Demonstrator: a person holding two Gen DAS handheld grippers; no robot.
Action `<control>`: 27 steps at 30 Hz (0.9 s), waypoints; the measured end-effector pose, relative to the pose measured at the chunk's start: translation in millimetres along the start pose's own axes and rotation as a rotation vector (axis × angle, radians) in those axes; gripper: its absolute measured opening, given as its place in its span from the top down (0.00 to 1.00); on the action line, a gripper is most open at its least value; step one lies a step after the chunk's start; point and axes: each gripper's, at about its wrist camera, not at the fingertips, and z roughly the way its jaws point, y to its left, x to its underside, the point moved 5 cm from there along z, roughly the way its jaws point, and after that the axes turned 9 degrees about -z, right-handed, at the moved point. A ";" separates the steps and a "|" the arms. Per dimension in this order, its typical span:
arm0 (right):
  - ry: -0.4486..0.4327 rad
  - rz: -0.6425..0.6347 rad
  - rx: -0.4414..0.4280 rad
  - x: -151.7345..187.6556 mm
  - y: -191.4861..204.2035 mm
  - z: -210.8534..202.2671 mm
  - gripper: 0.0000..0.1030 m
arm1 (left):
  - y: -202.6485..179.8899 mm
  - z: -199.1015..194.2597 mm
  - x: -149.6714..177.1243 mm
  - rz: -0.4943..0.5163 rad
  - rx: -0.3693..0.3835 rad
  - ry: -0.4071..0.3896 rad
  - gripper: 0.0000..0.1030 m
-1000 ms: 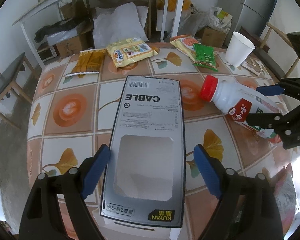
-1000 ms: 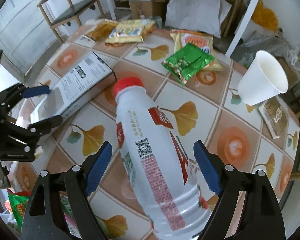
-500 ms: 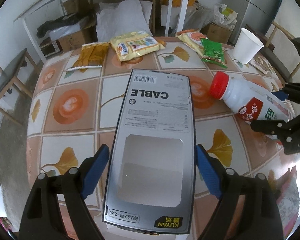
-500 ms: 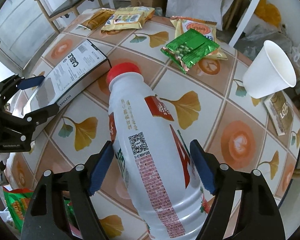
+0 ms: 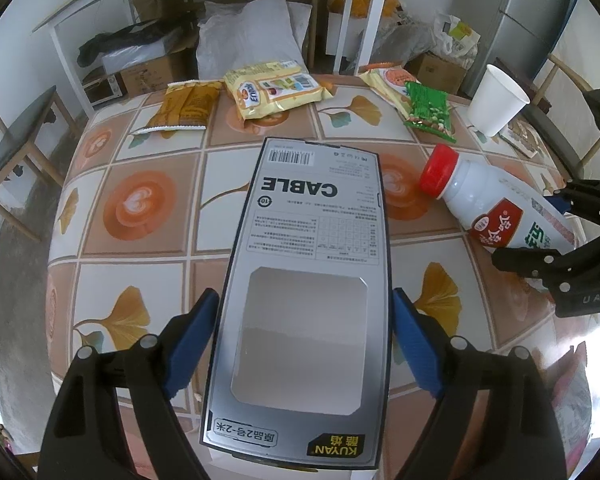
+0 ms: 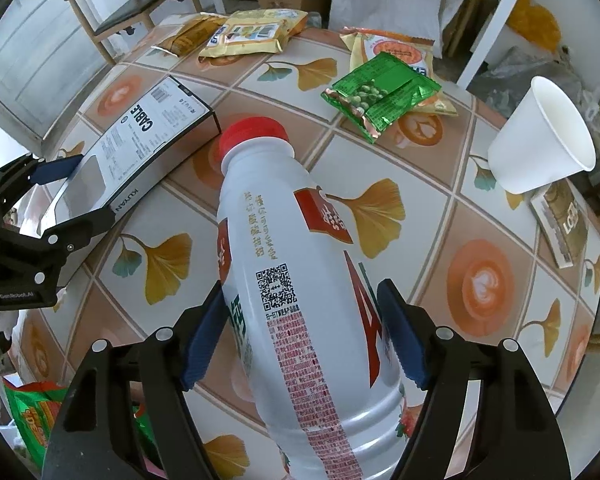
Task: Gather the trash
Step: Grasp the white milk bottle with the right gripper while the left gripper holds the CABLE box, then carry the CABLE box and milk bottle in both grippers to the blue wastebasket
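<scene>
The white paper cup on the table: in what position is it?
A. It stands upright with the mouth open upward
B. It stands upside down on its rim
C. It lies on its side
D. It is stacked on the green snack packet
A: the white paper cup stands on its narrow base on the table, open mouth upward, apart from the green snack packet.

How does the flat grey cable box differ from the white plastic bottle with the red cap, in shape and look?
The flat grey cable box is rectangular with a clear window; the white plastic bottle with the red cap is round and opaque. The box bears black print, the bottle red labels. Both lie on the tiled table, each between one gripper's blue pads.
</scene>
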 end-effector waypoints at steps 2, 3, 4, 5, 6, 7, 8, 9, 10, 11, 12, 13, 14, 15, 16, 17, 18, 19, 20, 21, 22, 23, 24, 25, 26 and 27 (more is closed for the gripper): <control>0.001 0.011 0.004 1.0 -0.8 -0.4 0.32 | 0.2 -1.8 0.8 -0.003 0.003 -0.003 0.20; 0.001 0.014 0.005 1.2 -1.0 -0.3 0.32 | 0.4 -2.8 1.0 -0.004 0.004 -0.006 0.20; 0.002 0.019 0.007 1.5 -1.1 -0.4 0.32 | 0.5 -3.8 1.1 -0.005 0.004 -0.009 0.20; 0.004 0.024 0.007 1.9 -1.5 -0.5 0.33 | 0.7 -5.0 1.2 -0.007 0.007 -0.011 0.20; 0.006 0.029 0.006 2.4 -2.0 -0.6 0.33 | 1.1 -5.8 1.3 -0.008 0.009 -0.011 0.20; 0.007 0.033 0.006 2.6 -2.2 -0.5 0.33 | 1.7 -6.3 1.5 -0.011 0.010 -0.012 0.20; 0.008 0.039 0.005 2.7 -2.5 -0.6 0.33 | 2.2 -7.8 1.6 -0.015 0.012 -0.016 0.20; 0.008 0.047 0.002 2.8 -3.2 -0.7 0.33 | 2.6 -8.9 1.9 -0.018 0.015 -0.017 0.20; 0.008 0.054 -0.001 2.9 -3.6 -0.8 0.33 | 2.8 -9.5 1.9 -0.020 0.017 -0.019 0.20; 0.006 0.062 -0.005 3.2 -4.3 -1.3 0.33 | 2.9 -10.8 2.2 -0.023 0.019 -0.022 0.20; 0.004 0.072 -0.009 3.3 -5.3 -1.7 0.33 | 3.1 -11.9 2.4 -0.025 0.021 -0.024 0.20; 0.004 0.082 -0.016 3.4 -7.0 -2.1 0.33 | 3.2 -12.8 2.8 -0.026 0.023 -0.026 0.20; 0.001 0.091 -0.021 3.8 -8.1 -2.9 0.34 | 3.3 -14.3 3.4 -0.029 0.024 -0.030 0.20; -0.001 0.100 -0.026 4.4 -9.3 -3.6 0.34 | 3.5 -15.3 3.7 -0.031 0.026 -0.032 0.20; -0.004 0.111 -0.031 5.0 -10.7 -4.7 0.34 | 4.0 -17.0 4.1 -0.035 0.029 -0.035 0.20; -0.006 0.117 -0.032 5.5 -12.1 -5.3 0.34 | 4.5 -18.3 4.4 -0.038 0.030 -0.038 0.20; -0.008 0.122 -0.032 5.5 -12.8 -6.4 0.34 | 4.6 -19.3 4.7 -0.040 0.031 -0.041 0.20; -0.009 0.125 -0.033 6.4 -13.6 -7.2 0.34 | 4.9 -20.9 5.1 -0.043 0.033 -0.045 0.20; -0.010 0.130 -0.035 7.0 -13.9 -8.0 0.34 | 5.4 -22.4 5.7 -0.045 0.035 -0.048 0.20; -0.013 0.135 -0.037 8.3 -15.0 -9.1 0.34 | 5.8 -23.9 6.2 -0.047 0.037 -0.051 0.20; -0.017 0.141 -0.039 9.3 -15.4 -10.9 0.34 | 6.2 -25.9 6.6 -0.052 0.039 -0.056 0.20; -0.022 0.146 -0.041 10.1 -15.7 -12.6 0.34 | 6.4 -27.0 7.0 -0.055 0.042 -0.058 0.20; -0.026 0.150 -0.042 10.8 -15.0 -14.2 0.34 | 6.8 -28.8 7.4 -0.059 0.045 -0.061 0.20; -0.031 0.156 -0.045 12.2 -15.4 -16.3 0.34 | 7.3 -30.5 7.9 -0.063 0.047 -0.064 0.20; -0.036 0.161 -0.047 12.7 -15.8 -18.6 0.34 | 7.7 -32.0 8.4 -0.066 0.048 -0.067 0.20; -0.043 0.167 -0.051 13.3 -16.4 -21.2 0.34 | 8.2 -34.2 8.6 -0.071 0.050 -0.072 0.20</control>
